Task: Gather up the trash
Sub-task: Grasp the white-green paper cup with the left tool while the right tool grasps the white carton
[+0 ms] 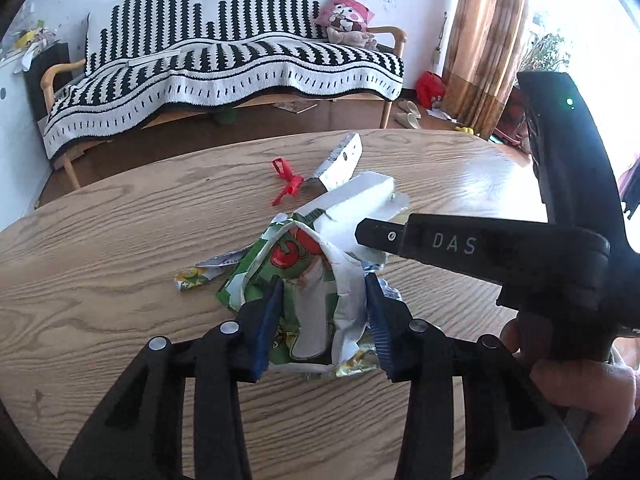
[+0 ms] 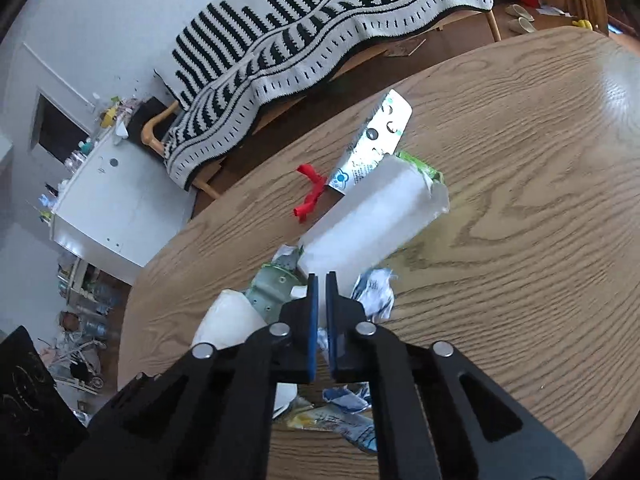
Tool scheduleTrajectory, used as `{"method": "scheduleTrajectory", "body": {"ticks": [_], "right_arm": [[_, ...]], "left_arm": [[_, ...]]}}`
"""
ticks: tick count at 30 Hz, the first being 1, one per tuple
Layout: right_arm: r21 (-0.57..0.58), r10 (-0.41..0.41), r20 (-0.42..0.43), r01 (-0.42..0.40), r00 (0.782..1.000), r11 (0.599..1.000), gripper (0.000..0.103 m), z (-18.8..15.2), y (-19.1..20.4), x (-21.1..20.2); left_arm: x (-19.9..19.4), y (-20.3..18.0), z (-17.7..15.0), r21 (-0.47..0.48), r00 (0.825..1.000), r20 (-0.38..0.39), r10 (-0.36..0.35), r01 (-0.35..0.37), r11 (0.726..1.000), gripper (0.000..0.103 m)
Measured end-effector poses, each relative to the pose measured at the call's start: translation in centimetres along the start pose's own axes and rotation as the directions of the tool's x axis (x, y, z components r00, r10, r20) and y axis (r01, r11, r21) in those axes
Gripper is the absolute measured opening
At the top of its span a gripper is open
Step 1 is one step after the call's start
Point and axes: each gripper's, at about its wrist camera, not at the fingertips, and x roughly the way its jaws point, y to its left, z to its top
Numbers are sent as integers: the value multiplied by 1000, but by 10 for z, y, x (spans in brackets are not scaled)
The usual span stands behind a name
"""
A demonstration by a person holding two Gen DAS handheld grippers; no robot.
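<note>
A heap of trash lies on the round wooden table (image 1: 100, 248). My left gripper (image 1: 323, 294) is closed around a crumpled green and white snack wrapper (image 1: 304, 276). My right gripper (image 2: 322, 280) is shut on the near end of a white flattened carton (image 2: 372, 216) and holds it tilted above the heap; it also shows in the left wrist view (image 1: 352, 204), with the right gripper reaching in from the right. Beyond lie a silver foil wrapper (image 2: 372, 144), a red plastic scrap (image 2: 310, 196) and a small yellow-green wrapper (image 1: 192, 278).
More crumpled wrappers (image 2: 376, 296) lie under my right gripper. A sofa with a black and white striped blanket (image 1: 224, 64) stands behind the table. A white cabinet (image 2: 108, 208) is at the left. A curtain (image 1: 480, 40) hangs at the right.
</note>
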Motion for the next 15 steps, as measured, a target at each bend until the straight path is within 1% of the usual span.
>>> {"method": "scheduleTrajectory", "body": {"ticks": [3, 6, 8, 10, 11, 13, 14, 15], "right_arm": [[12, 4, 22, -5, 1000, 1000, 2, 3, -5, -4], [31, 12, 25, -13, 1000, 999, 2, 6, -10, -9], [85, 38, -2, -37, 999, 996, 2, 8, -20, -6], [149, 77, -55, -68, 996, 987, 2, 9, -32, 2], [177, 98, -55, -86, 994, 980, 2, 9, -39, 4], [179, 68, -34, -61, 997, 982, 2, 12, -41, 3], [173, 50, -25, -45, 998, 984, 4, 14, -41, 1], [178, 46, -17, -42, 999, 983, 4, 15, -42, 0]], "left_arm": [[-5, 0, 1, -4, 1000, 9, 1, -1, 1000, 40], [-11, 4, 2, -17, 1000, 23, 3, -3, 1000, 40], [-16, 6, 3, -26, 999, 36, 11, -10, 1000, 39], [-21, 10, 5, -36, 999, 47, 15, -13, 999, 40], [-23, 11, 5, -41, 998, 52, 20, -18, 999, 40], [-27, 16, 6, -54, 998, 58, 34, -31, 998, 41], [-29, 19, 6, -61, 997, 60, 38, -35, 998, 41], [-31, 22, 6, -66, 997, 65, 42, -37, 997, 41]]}}
